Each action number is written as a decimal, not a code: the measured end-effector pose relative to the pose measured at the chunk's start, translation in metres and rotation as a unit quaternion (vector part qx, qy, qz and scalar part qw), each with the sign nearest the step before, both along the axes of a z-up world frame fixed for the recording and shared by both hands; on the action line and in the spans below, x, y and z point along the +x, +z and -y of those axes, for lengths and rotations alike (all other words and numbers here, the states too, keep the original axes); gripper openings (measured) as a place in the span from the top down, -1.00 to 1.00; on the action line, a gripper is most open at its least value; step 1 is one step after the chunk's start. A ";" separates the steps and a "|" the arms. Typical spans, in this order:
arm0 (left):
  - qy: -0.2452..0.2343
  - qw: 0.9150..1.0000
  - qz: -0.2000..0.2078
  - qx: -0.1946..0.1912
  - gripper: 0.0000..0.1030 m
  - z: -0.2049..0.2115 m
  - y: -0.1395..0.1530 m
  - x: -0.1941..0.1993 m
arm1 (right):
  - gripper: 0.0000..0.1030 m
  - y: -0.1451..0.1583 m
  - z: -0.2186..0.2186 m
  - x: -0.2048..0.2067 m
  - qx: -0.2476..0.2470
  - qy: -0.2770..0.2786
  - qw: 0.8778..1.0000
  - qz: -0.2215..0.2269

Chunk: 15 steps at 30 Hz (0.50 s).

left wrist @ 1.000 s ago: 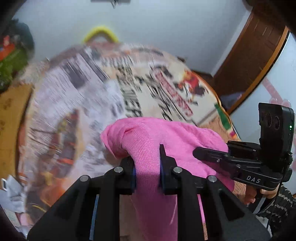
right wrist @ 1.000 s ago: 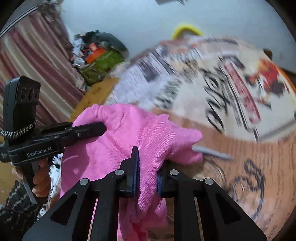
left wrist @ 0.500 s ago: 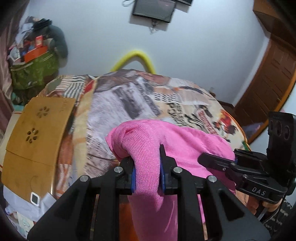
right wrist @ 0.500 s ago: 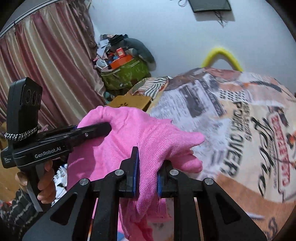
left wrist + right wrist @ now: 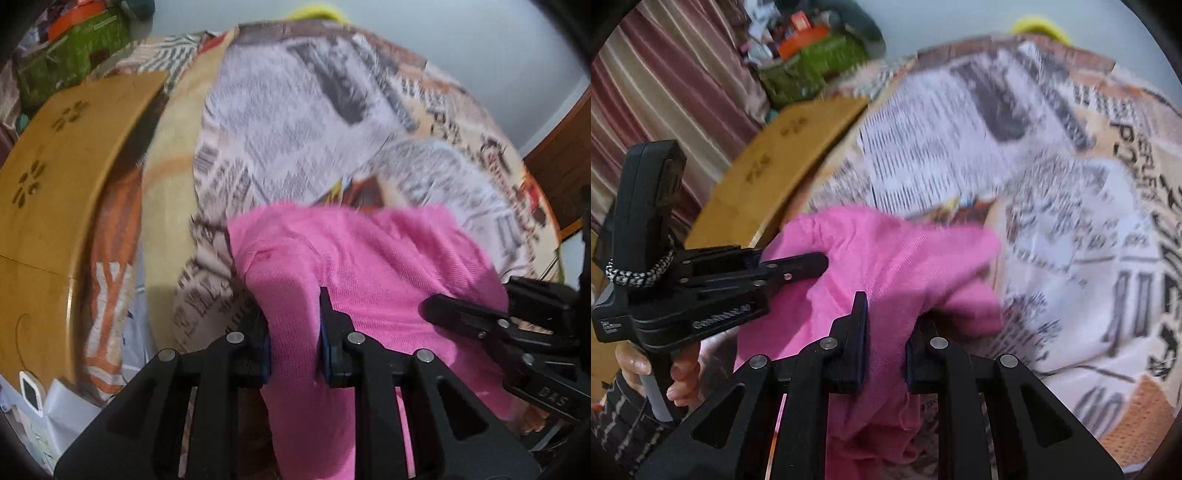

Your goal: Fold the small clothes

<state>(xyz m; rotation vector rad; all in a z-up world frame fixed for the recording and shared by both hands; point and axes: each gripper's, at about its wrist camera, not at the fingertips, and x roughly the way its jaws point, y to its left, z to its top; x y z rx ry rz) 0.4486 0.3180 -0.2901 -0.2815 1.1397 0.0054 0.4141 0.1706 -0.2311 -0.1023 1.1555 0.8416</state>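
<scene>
A pink knitted garment (image 5: 369, 266) is being held taut between left hand-held gripper (image 5: 293, 328) and right hand-held gripper (image 5: 885, 332), both clamped on its edge, probably for spreading over the newspaper-print bedspread (image 5: 295, 129) ahead.

1. Soft, even indoor light; no glare.
2. Motion blur smears the printed bedspread (image 5: 295, 122) in both views (text unreadable on the left).
3. Each claw's fingers (image 5: 857, 332) stay sharp.
4. Fisheye bending and dark vignetted corners.
</scene>
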 end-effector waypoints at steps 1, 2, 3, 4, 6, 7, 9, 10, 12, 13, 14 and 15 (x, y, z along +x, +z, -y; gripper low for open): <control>-0.002 1.000 -0.003 0.003 0.58 0.001 -0.004 -0.001 | 0.71 -0.003 -0.001 -0.001 -0.007 0.004 1.000 -0.002; -0.003 1.000 -0.008 0.007 0.56 0.003 -0.007 -0.002 | 0.69 -0.006 -0.003 -0.003 -0.014 0.007 1.000 -0.001; -0.002 1.000 -0.013 0.009 0.53 0.005 -0.010 -0.003 | 0.66 -0.008 -0.004 -0.005 -0.022 0.012 1.000 -0.004; 0.001 1.000 -0.016 0.010 0.49 0.005 -0.010 -0.005 | 0.62 -0.009 -0.003 -0.007 -0.026 0.015 1.000 -0.005; 0.013 1.000 -0.017 0.011 0.38 0.003 -0.007 -0.011 | 0.59 -0.009 0.000 -0.009 -0.028 0.013 0.999 -0.010; 0.017 1.000 -0.018 0.010 0.33 0.002 -0.006 -0.015 | 0.55 -0.006 0.003 -0.010 -0.027 0.010 1.000 -0.011; 0.025 0.999 -0.022 0.009 0.30 0.002 0.000 -0.025 | 0.53 0.002 0.009 -0.015 -0.022 0.003 1.000 -0.004; 0.025 0.999 -0.021 0.007 0.24 0.004 0.003 -0.029 | 0.53 0.008 0.013 -0.019 -0.021 0.000 1.000 0.002; 0.020 1.000 -0.017 0.005 -0.02 0.008 0.009 -0.046 | 0.40 0.017 0.019 -0.027 -0.015 0.000 1.000 0.008; 0.017 1.000 -0.014 0.009 -0.14 0.011 0.012 -0.053 | 0.25 0.023 0.022 -0.032 -0.008 0.005 1.000 0.013; 0.013 1.000 -0.012 0.015 -0.16 0.014 0.014 -0.061 | 0.10 0.027 0.025 -0.037 -0.002 0.009 1.000 0.017; 0.008 1.000 -0.011 0.022 -0.19 0.018 0.015 -0.072 | 0.06 0.030 0.028 -0.044 0.003 0.013 1.000 0.021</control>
